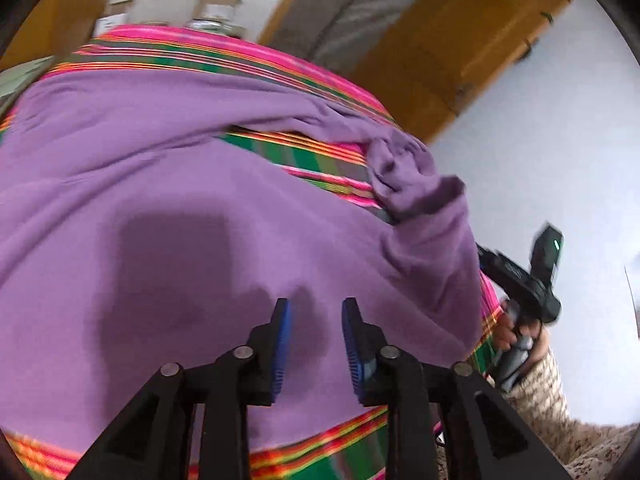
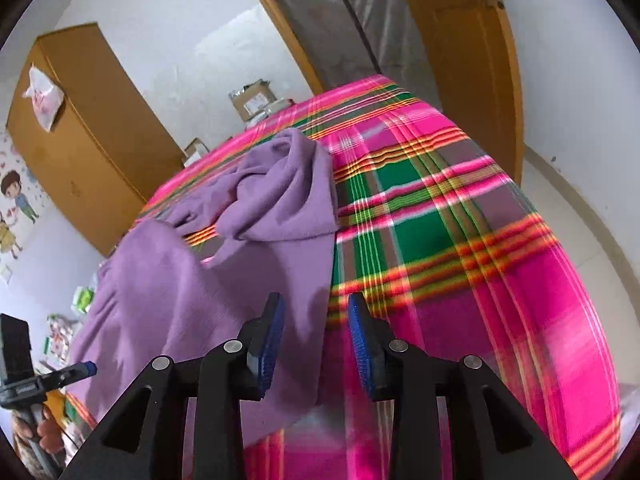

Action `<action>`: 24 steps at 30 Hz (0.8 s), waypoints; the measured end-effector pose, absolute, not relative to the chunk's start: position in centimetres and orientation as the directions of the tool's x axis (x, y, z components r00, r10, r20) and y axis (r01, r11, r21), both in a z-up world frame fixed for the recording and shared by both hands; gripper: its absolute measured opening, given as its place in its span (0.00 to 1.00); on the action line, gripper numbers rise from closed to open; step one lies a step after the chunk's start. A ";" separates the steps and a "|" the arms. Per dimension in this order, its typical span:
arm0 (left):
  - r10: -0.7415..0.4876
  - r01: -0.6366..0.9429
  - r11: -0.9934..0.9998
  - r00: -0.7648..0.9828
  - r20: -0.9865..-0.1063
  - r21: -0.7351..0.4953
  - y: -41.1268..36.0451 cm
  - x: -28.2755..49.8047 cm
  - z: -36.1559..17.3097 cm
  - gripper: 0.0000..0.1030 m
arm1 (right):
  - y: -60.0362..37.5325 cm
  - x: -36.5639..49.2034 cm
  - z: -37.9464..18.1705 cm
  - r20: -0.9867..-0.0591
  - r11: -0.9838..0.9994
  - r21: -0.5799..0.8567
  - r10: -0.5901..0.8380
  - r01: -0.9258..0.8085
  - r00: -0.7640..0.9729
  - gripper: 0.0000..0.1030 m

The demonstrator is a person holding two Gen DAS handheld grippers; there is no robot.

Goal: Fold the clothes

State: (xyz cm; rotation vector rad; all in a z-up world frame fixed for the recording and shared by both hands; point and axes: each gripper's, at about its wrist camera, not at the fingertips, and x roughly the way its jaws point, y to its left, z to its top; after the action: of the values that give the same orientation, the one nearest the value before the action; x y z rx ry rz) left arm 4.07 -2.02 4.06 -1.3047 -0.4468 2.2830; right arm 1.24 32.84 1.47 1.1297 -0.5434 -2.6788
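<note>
Fingers (image 1: 280, 344) of the left gripper (image 1: 316, 348), blue-padded on black linkages, stand apart with nothing between them, tilted down over the garment (image 1: 200, 208). Fingers (image 2: 272, 340) of the right gripper (image 2: 316, 344) are likewise parted and hold nothing; the garment's right edge lies below the gap, and whether the pads touch it cannot be told.

Left wrist view: the purple garment spreads wide across the bed, a dark shadow on it just beyond the fingertips. Its sleeve (image 1: 404, 168) lies bunched at the right, with a strip of blanket (image 1: 320, 160) showing between sleeve and body. At the right edge the right gripper (image 1: 520, 284) appears from the side, held by a hand (image 1: 516, 332) in a patterned sleeve (image 1: 536, 392), beside the bed's edge.

Right wrist view: the garment (image 2: 180, 280) covers the left part of the bed, its crumpled sleeve (image 2: 280, 192) heaped farther back. The plaid blanket (image 2: 480, 260), pink, green and orange, lies bare to the right. At the lower left, the left gripper (image 2: 86, 368) pokes in, with a hand (image 2: 46, 428) on its handle.

Beyond the bed: a wooden wardrobe (image 2: 80, 128) at the left with a pink bag (image 2: 42, 96) hung on it, cardboard boxes (image 2: 254, 100) against the white wall (image 2: 168, 28), cartoon stickers (image 2: 18, 196) on the left wall, and a wooden door (image 2: 460, 60) beside a doorway hung with translucent sheet (image 2: 352, 12).
</note>
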 end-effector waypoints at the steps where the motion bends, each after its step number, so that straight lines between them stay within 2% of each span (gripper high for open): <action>1: 0.555 -0.257 -0.832 -0.421 -0.717 -0.492 -1.1 3.7 3.9 0.29 | 32.8 0.6 1.4 -0.659 -0.919 0.392 -0.304 0.031 -0.688 0.33; 6: 0.602 -0.402 -0.783 -0.302 -0.739 -0.474 4.6 2.9 3.3 0.33 | 32.6 -2.4 0.9 -0.690 -0.925 0.375 -0.324 0.063 -0.647 0.34; 9: 0.596 -0.487 -0.760 -0.258 -0.760 -0.431 7.8 3.6 3.2 0.34 | 32.1 -3.8 1.0 -0.710 -0.936 0.341 -0.315 0.084 -0.630 0.38; 15: 0.568 -0.617 -0.719 -0.257 -0.782 -0.320 11.3 6.1 3.6 0.35 | 30.4 -5.7 1.0 -0.749 -0.961 0.237 -0.273 0.140 -0.604 0.40; 18: 0.532 -0.635 -0.725 -0.270 -0.803 -0.267 11.9 6.9 3.4 0.35 | 29.7 -6.1 0.9 -0.757 -0.964 0.197 -0.264 0.178 -0.598 0.41; 21: 0.500 -0.629 -0.740 -0.275 -0.821 -0.240 12.1 6.9 2.8 0.35 | 29.0 -6.1 0.8 -0.760 -0.967 0.159 -0.250 0.201 -0.600 0.32; 23: 0.494 -0.630 -0.742 -0.282 -0.823 -0.229 12.2 7.1 2.8 0.35 | 28.6 -6.0 0.8 -0.764 -0.972 0.111 -0.217 0.208 -0.607 0.20; 24: 0.488 -0.630 -0.744 -0.285 -0.825 -0.223 12.3 7.2 2.8 0.35 | 28.5 -5.9 0.9 -0.764 -0.971 0.106 -0.217 0.214 -0.608 0.09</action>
State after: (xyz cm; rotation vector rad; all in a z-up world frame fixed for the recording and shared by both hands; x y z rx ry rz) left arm 7.18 12.29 2.82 -1.2557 0.1891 2.0670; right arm -5.90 28.55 0.85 1.2457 -0.0060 -2.6195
